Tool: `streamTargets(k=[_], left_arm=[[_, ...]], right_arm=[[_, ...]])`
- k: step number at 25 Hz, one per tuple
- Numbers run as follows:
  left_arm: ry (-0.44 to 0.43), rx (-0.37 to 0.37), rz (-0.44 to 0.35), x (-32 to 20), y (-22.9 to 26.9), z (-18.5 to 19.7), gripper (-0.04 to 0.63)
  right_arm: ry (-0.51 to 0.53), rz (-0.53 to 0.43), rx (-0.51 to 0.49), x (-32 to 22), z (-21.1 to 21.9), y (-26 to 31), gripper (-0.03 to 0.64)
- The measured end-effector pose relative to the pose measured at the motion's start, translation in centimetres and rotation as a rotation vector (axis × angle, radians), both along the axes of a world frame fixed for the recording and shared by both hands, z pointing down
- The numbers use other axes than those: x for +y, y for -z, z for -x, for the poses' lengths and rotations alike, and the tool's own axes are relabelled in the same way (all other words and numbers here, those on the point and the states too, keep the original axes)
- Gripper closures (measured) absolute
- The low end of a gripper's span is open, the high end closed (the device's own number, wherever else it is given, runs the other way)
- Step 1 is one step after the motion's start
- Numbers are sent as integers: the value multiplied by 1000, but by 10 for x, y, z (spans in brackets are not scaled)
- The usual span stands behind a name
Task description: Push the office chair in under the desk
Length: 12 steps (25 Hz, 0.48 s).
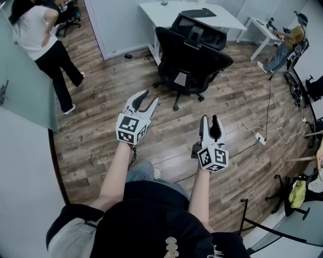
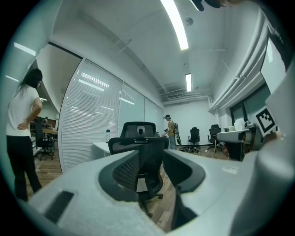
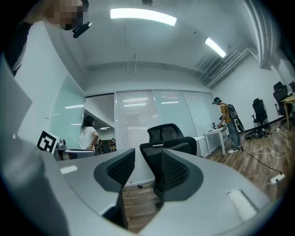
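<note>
The black office chair [image 1: 189, 63] stands on the wood floor, its back toward me, in front of the white desk [image 1: 222, 19] that carries a keyboard [image 1: 198, 12]. Both grippers are held in the air well short of the chair. My left gripper [image 1: 150, 97] is open and empty, pointing toward the chair's left side. My right gripper [image 1: 211, 119] is also open and empty, lower and to the right. In the left gripper view the chair [image 2: 138, 130] shows far off between the jaws of that gripper [image 2: 154, 162]. The right gripper view shows the chair [image 3: 171, 138] beyond its gripper [image 3: 143, 168].
A person in a white top [image 1: 38, 35] stands at the far left beside a glass partition [image 1: 25, 95]. Another person [image 1: 287, 43] stands by a second white desk [image 1: 262, 25] at the far right. A power strip with cable [image 1: 260, 137] lies on the floor to the right.
</note>
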<state>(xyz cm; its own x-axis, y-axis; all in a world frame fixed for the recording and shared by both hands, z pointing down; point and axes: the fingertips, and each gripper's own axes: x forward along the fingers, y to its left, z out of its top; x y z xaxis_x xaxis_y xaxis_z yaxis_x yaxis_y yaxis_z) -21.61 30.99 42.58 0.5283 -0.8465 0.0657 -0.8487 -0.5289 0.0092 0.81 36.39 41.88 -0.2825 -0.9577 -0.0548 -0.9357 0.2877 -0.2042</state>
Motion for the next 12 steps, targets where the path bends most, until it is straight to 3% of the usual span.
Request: streamTargets(k=[12], left_arm=[[17,8,18,-24,-12,-12,434]], right_arm=[[17,22,9,-26,-15,-11,445]])
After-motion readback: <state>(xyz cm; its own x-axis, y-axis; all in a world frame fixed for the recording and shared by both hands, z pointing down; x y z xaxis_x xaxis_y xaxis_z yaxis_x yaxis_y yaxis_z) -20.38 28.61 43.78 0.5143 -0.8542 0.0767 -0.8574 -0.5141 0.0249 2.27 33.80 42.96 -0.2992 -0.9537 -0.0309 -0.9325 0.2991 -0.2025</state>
